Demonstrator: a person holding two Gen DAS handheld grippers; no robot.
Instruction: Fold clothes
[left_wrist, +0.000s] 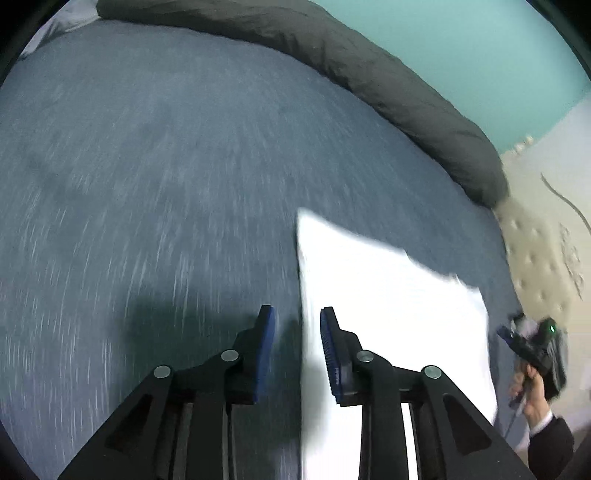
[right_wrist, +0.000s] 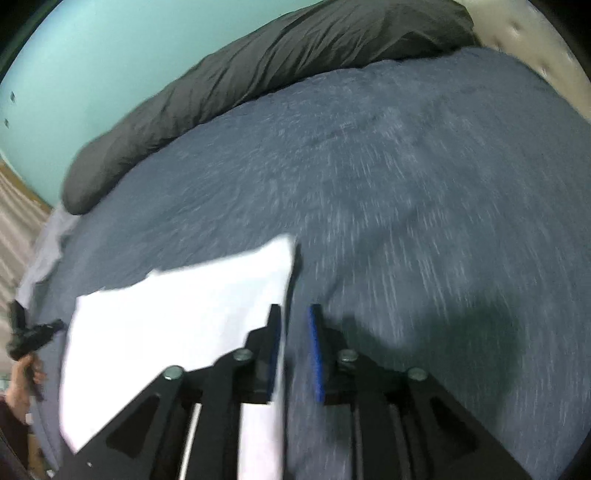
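Note:
A white folded garment (left_wrist: 388, 314) lies flat on the blue-grey bedspread (left_wrist: 166, 166). My left gripper (left_wrist: 297, 332) hovers open over the garment's left edge, with nothing between its blue pads (left_wrist: 332, 354). In the right wrist view the same garment (right_wrist: 177, 314) lies to the left, and my right gripper (right_wrist: 293, 332) stands open just past its right edge, holding nothing. A hand holds the right gripper (left_wrist: 513, 332) beyond the garment's far side. The left gripper (right_wrist: 48, 328) shows small and blurred at the left rim.
A rolled dark grey duvet (left_wrist: 369, 74) runs along the back of the bed against a teal wall (left_wrist: 480, 44). A beige tufted headboard (left_wrist: 539, 240) borders one end. The bedspread (right_wrist: 406, 184) stretches wide around the garment. Both views are motion-blurred.

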